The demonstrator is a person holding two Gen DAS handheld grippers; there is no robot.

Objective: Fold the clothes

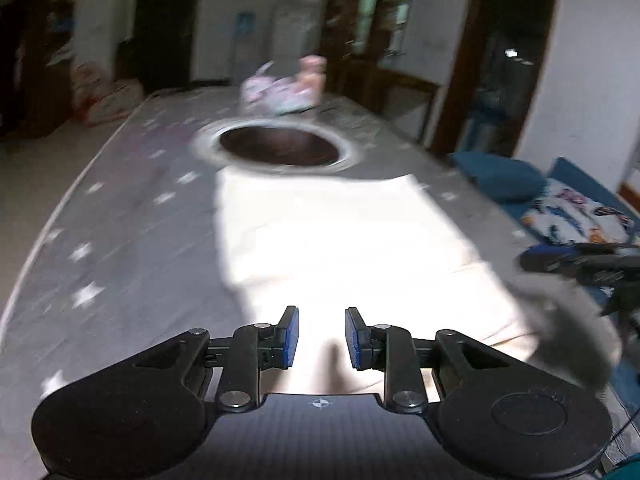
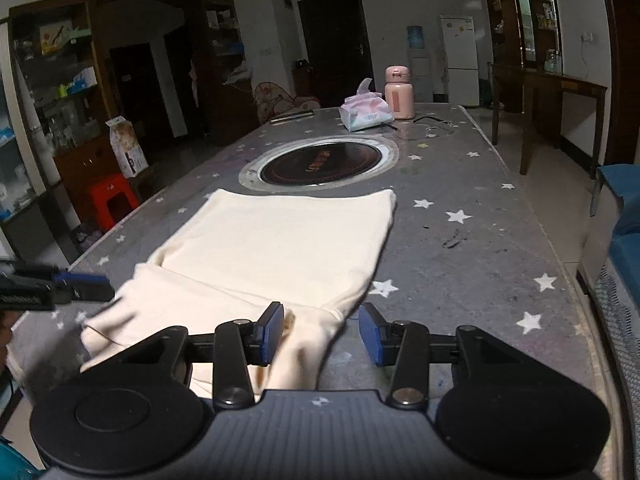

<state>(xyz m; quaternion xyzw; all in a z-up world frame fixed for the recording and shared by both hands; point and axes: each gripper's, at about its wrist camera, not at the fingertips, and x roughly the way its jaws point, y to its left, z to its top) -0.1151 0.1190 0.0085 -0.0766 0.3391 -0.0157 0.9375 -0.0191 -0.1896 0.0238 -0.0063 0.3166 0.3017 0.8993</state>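
A cream-coloured cotton garment [image 2: 276,248] lay partly folded on the grey star-patterned counter [image 2: 460,248], its far hem just short of the round black induction hob with a steel rim [image 2: 320,166] set into the counter. The half nearer the hob lay flat and squared, with a fold line across the middle; the near end was loose and rumpled, so by the look of it at least one more fold remained.

The right gripper [image 2: 320,338] hovered over that loose near end, its blue-padded fingers [image 2: 272,332] apart, one over the cloth and one over bare counter, gripping nothing. The left gripper [image 1: 318,340] hung above the garment's near part, fingers apart and empty. Beyond the hob stood a tissue pack [image 2: 366,114] and a pink flask [image 2: 398,94].
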